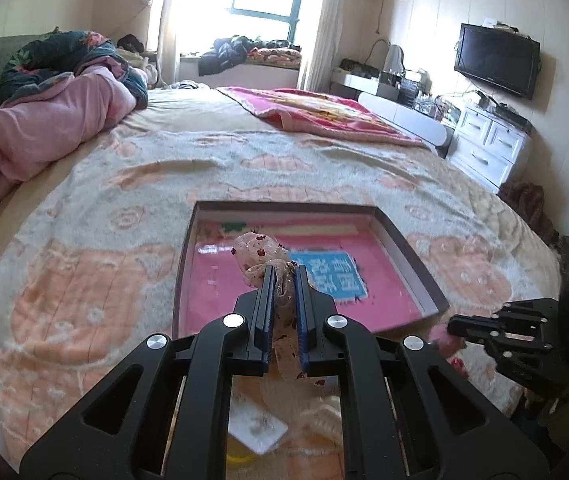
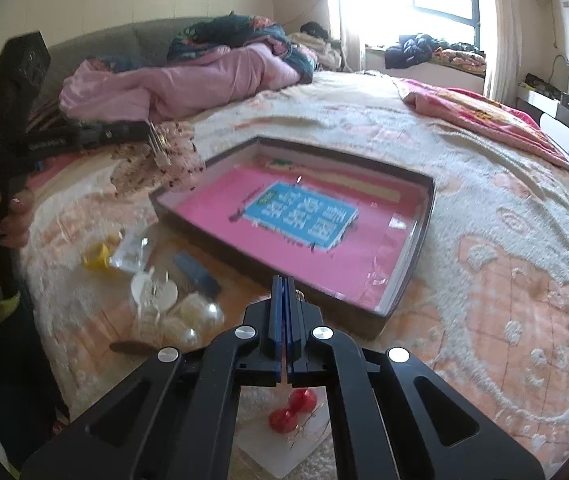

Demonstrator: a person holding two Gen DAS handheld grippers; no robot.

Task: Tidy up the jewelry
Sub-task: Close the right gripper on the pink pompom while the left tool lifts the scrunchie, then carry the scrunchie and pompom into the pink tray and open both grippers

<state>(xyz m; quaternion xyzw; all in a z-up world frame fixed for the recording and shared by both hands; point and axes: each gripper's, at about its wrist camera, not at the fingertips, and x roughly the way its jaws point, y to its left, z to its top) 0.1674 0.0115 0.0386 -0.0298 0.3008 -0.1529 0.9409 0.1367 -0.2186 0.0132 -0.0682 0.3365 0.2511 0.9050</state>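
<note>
Left hand-held gripper (image 1: 284, 276), clamped on a sheer scrunchie (image 1: 262, 258), hovers before the tray (image 1: 412, 256); right hand-held gripper (image 2: 284, 284) closed, contents unclear; release into tray likely follows.

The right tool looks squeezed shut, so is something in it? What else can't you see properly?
- Right tool, right wrist view: shut; its fingers hide whatever may be pinched. In the left wrist view something pink blurs at its tip.
- Floral scrunchie in the left tool: lower part hidden by fingers.
- Red beads: partly behind the tool frame.
- Pearl pieces: motion-blurred.
</note>
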